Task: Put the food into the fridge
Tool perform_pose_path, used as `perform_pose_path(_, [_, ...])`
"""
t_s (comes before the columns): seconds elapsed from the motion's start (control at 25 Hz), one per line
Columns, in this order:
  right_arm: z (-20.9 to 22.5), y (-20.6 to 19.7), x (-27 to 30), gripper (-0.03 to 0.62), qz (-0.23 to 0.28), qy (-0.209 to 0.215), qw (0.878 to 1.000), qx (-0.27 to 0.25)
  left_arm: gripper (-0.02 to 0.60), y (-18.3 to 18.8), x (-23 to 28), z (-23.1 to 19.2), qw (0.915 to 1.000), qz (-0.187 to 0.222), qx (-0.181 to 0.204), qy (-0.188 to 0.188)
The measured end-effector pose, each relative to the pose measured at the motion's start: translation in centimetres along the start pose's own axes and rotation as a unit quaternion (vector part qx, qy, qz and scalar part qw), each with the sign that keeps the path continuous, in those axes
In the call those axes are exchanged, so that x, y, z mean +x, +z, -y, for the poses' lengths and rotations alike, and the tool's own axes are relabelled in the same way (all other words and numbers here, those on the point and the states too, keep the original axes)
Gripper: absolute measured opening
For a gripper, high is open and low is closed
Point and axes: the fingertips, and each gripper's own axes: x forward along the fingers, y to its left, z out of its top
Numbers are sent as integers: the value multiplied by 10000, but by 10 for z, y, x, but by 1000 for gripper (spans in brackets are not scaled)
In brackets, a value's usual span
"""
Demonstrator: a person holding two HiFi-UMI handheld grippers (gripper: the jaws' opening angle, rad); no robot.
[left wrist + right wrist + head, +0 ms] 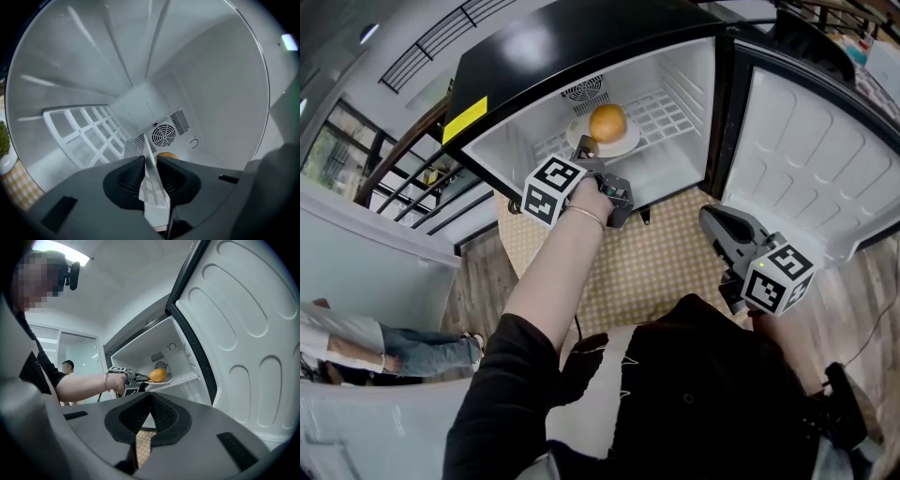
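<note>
Plate [628,146] with the orange fruit [607,123] rests on the fridge shelf [672,108] — placing nearly finished. Left claw [150,161] sits released around the plate's rim and should back straight out — right claw [150,398] clenched, empty.

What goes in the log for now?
left claw: open, plate rim between | food: on plate, in fridge | right claw: shut, empty

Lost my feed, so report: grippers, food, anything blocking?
Left gripper open, plate rim between its jaws. Right gripper shut, empty. Orange on plate, plate on fridge shelf. Nothing blocking.
</note>
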Motion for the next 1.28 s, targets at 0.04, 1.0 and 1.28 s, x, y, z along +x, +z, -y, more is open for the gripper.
perform_pose_path(0.04, [1,0,0,15,3,16,10000,16,74,0,1,0,9998,-52,200,42])
perform_pose_path(1.0, [26,-5,-26,15,156,158,9990,395,100,5,15,4,9420,-1336,3056,376])
perform_pose_path(1.28, [29,-4,-33,15,230,146,9985,481,112,6,18,5,9176,-1522,3644,445])
